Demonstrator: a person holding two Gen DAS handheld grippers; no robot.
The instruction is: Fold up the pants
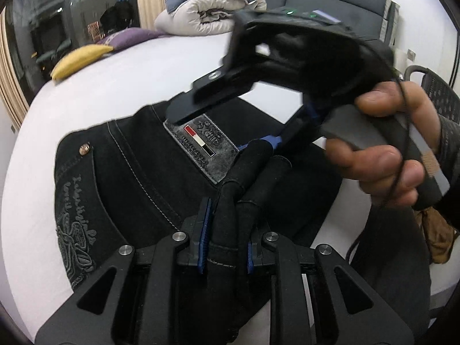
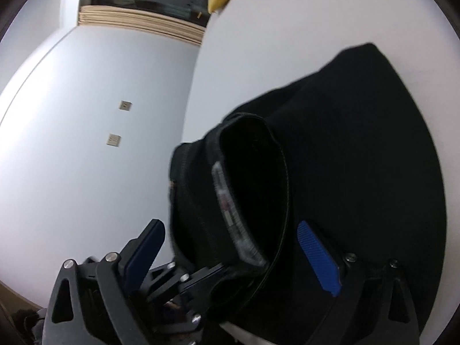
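A fold is being laid: black denim pants (image 1: 138, 155) lie on the white bed (image 1: 72, 92), hem cloth clamped in the left gripper (image 1: 227, 230). The right gripper (image 2: 230, 256) stands spread, gripping nothing. Next, release and flattening are judged necessary.

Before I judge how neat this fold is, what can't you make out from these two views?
- Legs and hems of the pants: left wrist view, hidden behind the left claw and the bunched cloth it grips.
- Patch lettering: too small, partly covered by the right claw.
- Pants' layers: right wrist view, blurred and uniformly black.
- Far edge of the bed: cut off by the fisheye rim.
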